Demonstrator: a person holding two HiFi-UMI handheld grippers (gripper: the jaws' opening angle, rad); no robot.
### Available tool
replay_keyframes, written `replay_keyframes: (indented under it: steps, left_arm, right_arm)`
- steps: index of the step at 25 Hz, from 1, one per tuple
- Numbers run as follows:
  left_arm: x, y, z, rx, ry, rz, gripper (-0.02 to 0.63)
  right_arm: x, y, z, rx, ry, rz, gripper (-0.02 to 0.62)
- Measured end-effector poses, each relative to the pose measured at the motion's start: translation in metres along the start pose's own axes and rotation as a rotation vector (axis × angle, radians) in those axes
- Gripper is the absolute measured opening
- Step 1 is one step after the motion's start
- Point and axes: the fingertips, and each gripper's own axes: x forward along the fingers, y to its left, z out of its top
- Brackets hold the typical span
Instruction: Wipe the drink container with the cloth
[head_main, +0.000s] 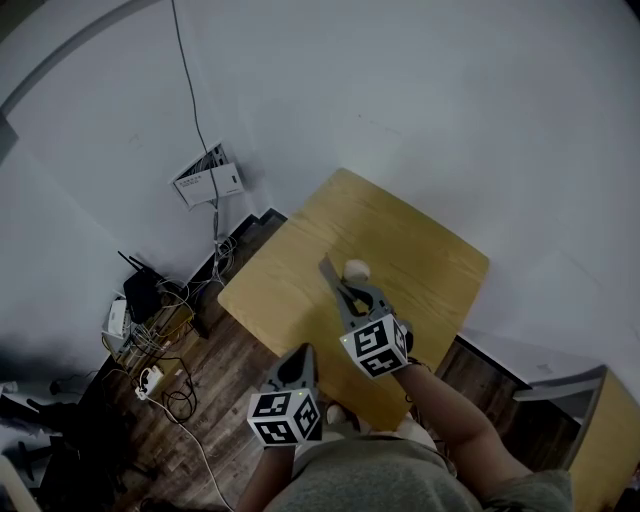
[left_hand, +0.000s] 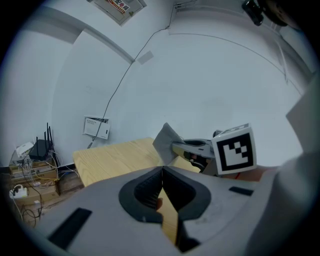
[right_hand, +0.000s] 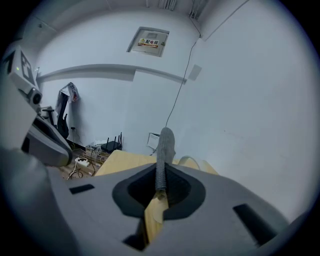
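On the yellow wooden table (head_main: 400, 240) stands a small pale drink container (head_main: 356, 269); in the right gripper view only its pale rim (right_hand: 191, 161) shows, beyond the jaws. My right gripper (head_main: 342, 293) is shut on a grey cloth (head_main: 329, 270), which sticks up from the jaws (right_hand: 165, 142) just left of the container. The left gripper view shows the same cloth (left_hand: 166, 140) held over the table. My left gripper (head_main: 300, 362) hovers at the table's near edge, apart from both. It (left_hand: 161, 173) is shut with nothing in it.
White walls close the table in at the back and right. Left of it, on the dark wood floor (head_main: 230, 360), lie a router (head_main: 140, 290), a power strip (head_main: 150, 380) and tangled cables. A white box (head_main: 208, 182) hangs on the wall.
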Motion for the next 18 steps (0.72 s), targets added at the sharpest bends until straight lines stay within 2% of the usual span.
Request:
replay_keyframes:
  steps: [6, 18]
  left_arm:
    - [0.001, 0.004, -0.002, -0.005, 0.004, 0.010, 0.003]
    - [0.001, 0.012, -0.005, -0.020, 0.014, 0.025, 0.003]
  right_arm:
    - [0.009, -0.004, -0.019, 0.018, 0.060, -0.039, 0.009]
    - [0.027, 0.010, -0.053, 0.080, 0.159, -0.021, 0.009]
